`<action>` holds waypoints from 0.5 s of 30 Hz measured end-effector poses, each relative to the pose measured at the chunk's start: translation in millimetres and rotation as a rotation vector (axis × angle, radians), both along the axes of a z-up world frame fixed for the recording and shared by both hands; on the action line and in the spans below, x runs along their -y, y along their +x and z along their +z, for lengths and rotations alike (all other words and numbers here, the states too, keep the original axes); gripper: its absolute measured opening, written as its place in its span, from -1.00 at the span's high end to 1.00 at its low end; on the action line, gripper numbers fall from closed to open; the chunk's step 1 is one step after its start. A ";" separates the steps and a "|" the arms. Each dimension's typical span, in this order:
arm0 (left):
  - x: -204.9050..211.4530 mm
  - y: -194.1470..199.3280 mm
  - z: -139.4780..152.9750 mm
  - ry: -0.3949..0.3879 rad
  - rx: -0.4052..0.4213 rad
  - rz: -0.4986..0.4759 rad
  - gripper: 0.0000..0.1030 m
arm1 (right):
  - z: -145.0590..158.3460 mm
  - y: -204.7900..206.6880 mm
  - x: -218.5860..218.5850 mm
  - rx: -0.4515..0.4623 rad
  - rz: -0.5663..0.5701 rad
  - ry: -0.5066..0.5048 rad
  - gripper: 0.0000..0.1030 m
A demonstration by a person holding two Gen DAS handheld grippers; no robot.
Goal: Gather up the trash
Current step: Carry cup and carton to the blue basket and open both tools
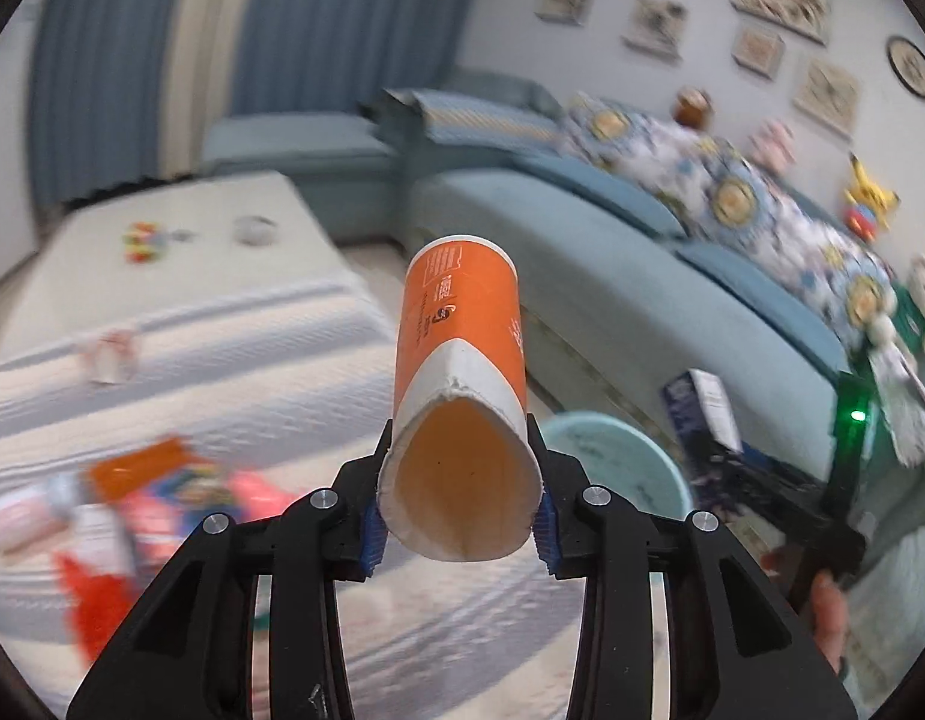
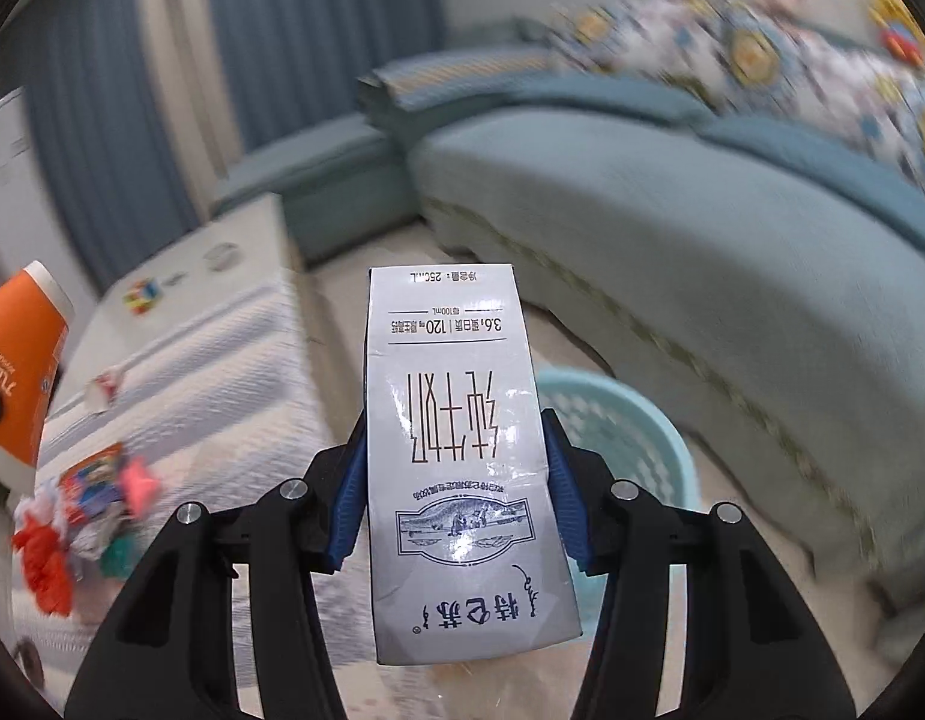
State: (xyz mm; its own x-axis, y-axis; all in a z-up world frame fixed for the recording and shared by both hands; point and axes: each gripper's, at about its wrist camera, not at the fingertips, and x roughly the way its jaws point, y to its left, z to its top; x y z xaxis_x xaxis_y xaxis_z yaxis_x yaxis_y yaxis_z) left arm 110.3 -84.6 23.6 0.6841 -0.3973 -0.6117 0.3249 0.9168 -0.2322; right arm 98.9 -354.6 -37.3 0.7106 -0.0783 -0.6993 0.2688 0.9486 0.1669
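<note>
My left gripper [image 1: 459, 531] is shut on an orange and white paper cup [image 1: 462, 384], squeezing its open mouth, bottom pointing away. The cup also shows at the left edge of the right wrist view [image 2: 21, 360]. My right gripper [image 2: 456, 492] is shut on a grey milk carton [image 2: 456, 450], held upside down above the table edge. The carton and right gripper show in the left wrist view [image 1: 702, 402]. A light blue mesh basket [image 2: 636, 438] stands on the floor beyond the carton, also in the left wrist view [image 1: 618, 468]. Colourful wrappers [image 2: 84, 510] lie on the table.
A low table with a white quilted cloth [image 1: 222, 360] holds a small cube toy [image 2: 143, 295], a folded paper scrap [image 1: 108, 357] and a round white item [image 1: 255, 229]. A blue sofa [image 2: 672, 210] with patterned cushions curves along the right. Blue curtains hang behind.
</note>
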 end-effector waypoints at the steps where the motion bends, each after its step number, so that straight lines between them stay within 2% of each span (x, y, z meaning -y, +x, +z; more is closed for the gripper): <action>1: 15.8 7.7 -9.1 0.006 -0.027 -0.029 0.30 | -9.5 2.3 8.3 -0.029 -0.025 0.010 0.04; 9: 102.6 46.6 -98.9 0.134 -0.252 -0.222 0.26 | -97.3 10.0 47.0 -0.245 -0.125 0.107 0.04; 12: 122.0 52.6 -125.1 0.176 -0.305 -0.268 0.24 | -121.0 9.5 45.5 -0.290 -0.133 0.124 0.04; 15: 132.3 55.5 -140.1 0.200 -0.325 -0.296 0.17 | -133.9 6.4 41.4 -0.315 -0.137 0.135 0.04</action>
State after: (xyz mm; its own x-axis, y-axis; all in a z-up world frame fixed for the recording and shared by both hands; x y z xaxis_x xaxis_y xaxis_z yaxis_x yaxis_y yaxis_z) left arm 165.8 -216.9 -116.5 0.3203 -0.3990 -0.8592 0.5180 0.8331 -0.1938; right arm 105.3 -396.0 -171.2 0.4483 -0.0495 -0.8925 0.4498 0.8753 0.1774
